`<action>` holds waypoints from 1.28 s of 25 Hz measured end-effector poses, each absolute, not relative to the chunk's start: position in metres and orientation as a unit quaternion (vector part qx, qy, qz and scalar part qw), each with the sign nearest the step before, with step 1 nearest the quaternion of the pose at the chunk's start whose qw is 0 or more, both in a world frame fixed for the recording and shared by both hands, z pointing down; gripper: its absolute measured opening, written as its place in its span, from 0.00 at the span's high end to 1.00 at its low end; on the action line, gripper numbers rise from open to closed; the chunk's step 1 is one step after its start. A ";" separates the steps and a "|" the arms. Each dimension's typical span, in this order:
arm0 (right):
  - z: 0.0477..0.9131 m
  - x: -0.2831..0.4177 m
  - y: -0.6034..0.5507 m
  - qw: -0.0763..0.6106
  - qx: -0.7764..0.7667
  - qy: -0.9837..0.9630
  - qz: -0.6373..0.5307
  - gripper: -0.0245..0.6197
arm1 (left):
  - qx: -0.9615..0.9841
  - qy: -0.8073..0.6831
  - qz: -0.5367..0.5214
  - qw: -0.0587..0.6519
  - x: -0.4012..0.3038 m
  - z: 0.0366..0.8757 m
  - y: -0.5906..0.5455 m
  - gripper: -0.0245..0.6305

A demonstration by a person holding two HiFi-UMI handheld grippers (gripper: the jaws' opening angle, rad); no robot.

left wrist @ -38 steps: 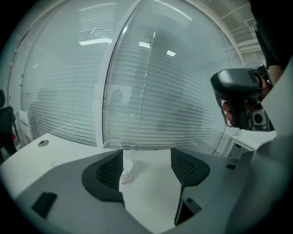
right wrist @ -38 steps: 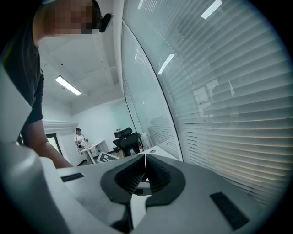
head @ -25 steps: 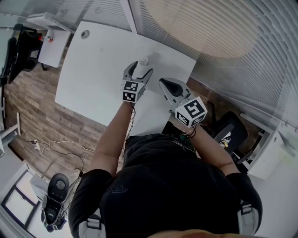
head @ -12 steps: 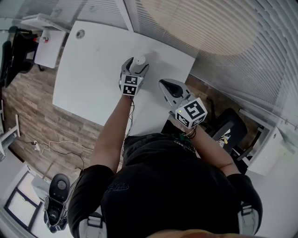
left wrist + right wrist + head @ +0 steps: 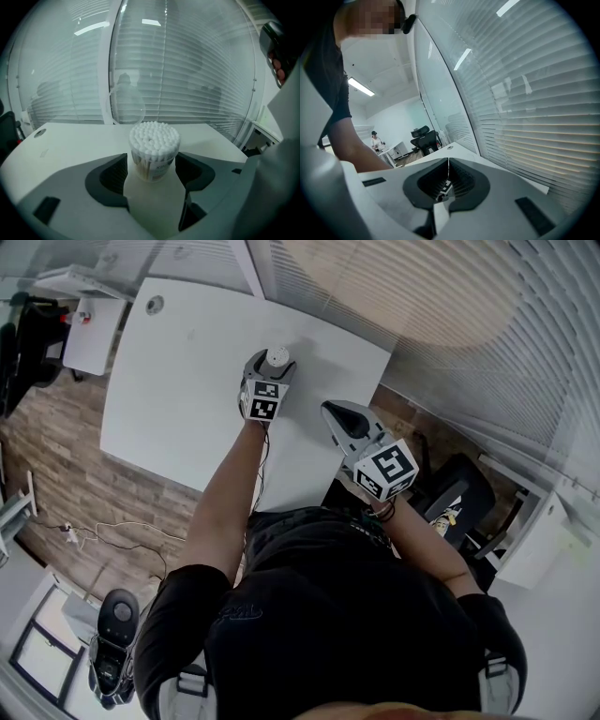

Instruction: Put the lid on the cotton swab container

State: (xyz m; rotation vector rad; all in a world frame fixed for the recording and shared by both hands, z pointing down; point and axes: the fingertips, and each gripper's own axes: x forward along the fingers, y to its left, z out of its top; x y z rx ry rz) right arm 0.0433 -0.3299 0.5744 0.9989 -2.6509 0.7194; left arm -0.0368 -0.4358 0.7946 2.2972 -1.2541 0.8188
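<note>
The cotton swab container [image 5: 154, 150], a clear tub packed with white-tipped swabs and with no lid on, stands on the white table [image 5: 178, 381] near its far edge [image 5: 277, 356]. My left gripper [image 5: 273, 362] is open with its jaws on either side of the tub [image 5: 152, 171]; I see no firm press on it. Behind the tub, by the blinds, is a clear round shape [image 5: 126, 102] that looks like the lid. My right gripper [image 5: 331, 410] hovers over the table's right part, shut and empty [image 5: 446, 180].
Window blinds [image 5: 450, 306] run along the table's far side. A round cable port [image 5: 154, 305] sits in the far left corner. An office chair [image 5: 459, 498] stands at the right, and a small cabinet [image 5: 89, 329] at the left.
My left gripper has moved forward and down, so the tub now sits between its jaws rather than ahead of their tips. The right gripper has stayed in place.
</note>
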 end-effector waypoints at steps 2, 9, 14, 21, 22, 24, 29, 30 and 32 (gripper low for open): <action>0.574 0.044 -0.330 0.109 0.341 -0.901 0.245 0.92 | 0.816 -0.454 0.296 0.199 -0.039 0.797 -0.436 0.47; 0.572 0.044 -0.329 0.109 0.342 -0.902 0.242 0.92 | 0.814 -0.455 0.313 0.179 -0.039 0.799 -0.435 0.56; 0.569 0.045 -0.327 0.109 0.343 -0.902 0.239 0.92 | 0.820 -0.451 0.309 0.173 -0.040 0.792 -0.432 0.57; 0.560 0.040 -0.323 0.102 0.343 -0.905 0.230 0.92 | 0.824 -0.446 0.307 0.167 -0.042 0.779 -0.426 0.57; 0.557 0.040 -0.321 0.101 0.342 -0.906 0.227 0.92 | 0.825 -0.444 0.308 0.165 -0.042 0.775 -0.425 0.57; 0.553 0.039 -0.318 0.100 0.341 -0.908 0.222 0.92 | 0.827 -0.443 0.306 0.164 -0.043 0.767 -0.420 0.57; 0.541 0.034 -0.305 0.097 0.342 -0.911 0.212 0.92 | 0.832 -0.443 0.294 0.162 -0.046 0.741 -0.406 0.57; 0.538 0.033 -0.303 0.097 0.342 -0.911 0.209 0.92 | 0.832 -0.442 0.293 0.162 -0.047 0.735 -0.403 0.57; 0.534 0.031 -0.297 0.095 0.342 -0.912 0.205 0.92 | 0.833 -0.439 0.294 0.163 -0.048 0.725 -0.396 0.57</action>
